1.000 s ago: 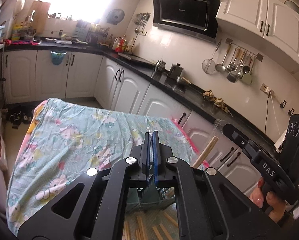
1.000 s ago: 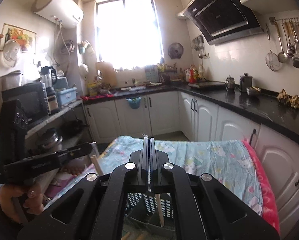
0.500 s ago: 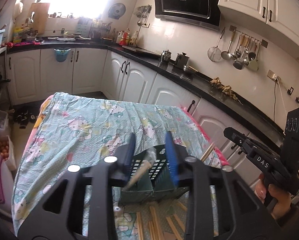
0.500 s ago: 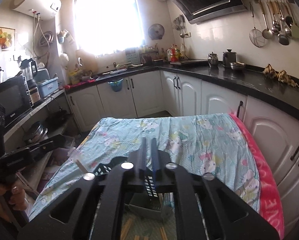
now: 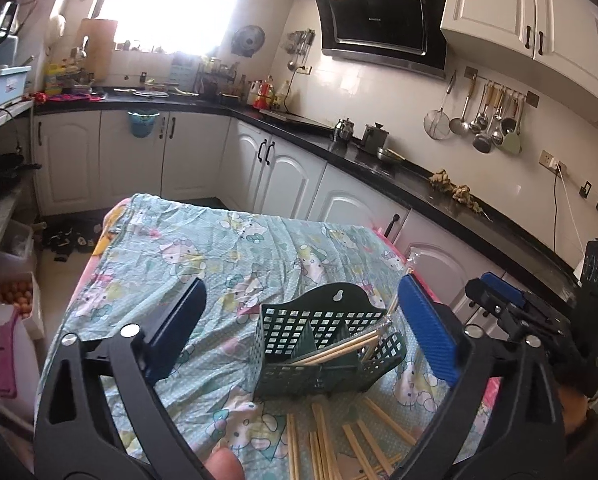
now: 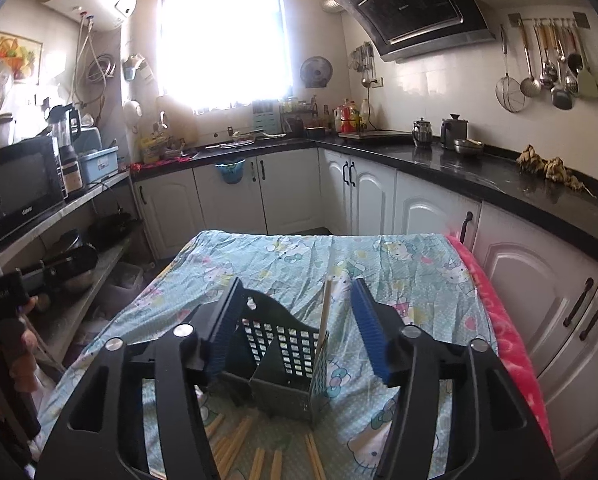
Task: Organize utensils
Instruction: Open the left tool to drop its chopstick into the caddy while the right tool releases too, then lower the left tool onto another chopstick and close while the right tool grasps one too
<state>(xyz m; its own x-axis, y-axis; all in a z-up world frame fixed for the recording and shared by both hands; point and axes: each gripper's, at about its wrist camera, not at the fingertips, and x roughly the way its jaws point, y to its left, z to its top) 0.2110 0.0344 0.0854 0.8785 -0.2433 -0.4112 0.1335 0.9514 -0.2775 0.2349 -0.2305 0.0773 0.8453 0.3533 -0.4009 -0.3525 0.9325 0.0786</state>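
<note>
Loose chopsticks (image 5: 319, 444) lie at the bottom of my left view, on the cartoon-cat tablecloth (image 5: 219, 248). My left gripper (image 5: 299, 320) is opening wide, nothing pinched. My right gripper (image 6: 289, 326) is opening too; one chopstick (image 6: 325, 312) stands free between its fingers. The green utensil basket (image 5: 323, 348) sits mid-frame. Far left in the right view, I cannot read the microwave (image 6: 17, 184) label.

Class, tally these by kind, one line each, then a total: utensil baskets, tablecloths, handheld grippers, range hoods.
Utensil basket: 1
Tablecloth: 1
Grippers: 2 (left gripper and right gripper, jaws opening, the basket seen between them, ungripped)
Range hood: 1
Total: 5
</note>
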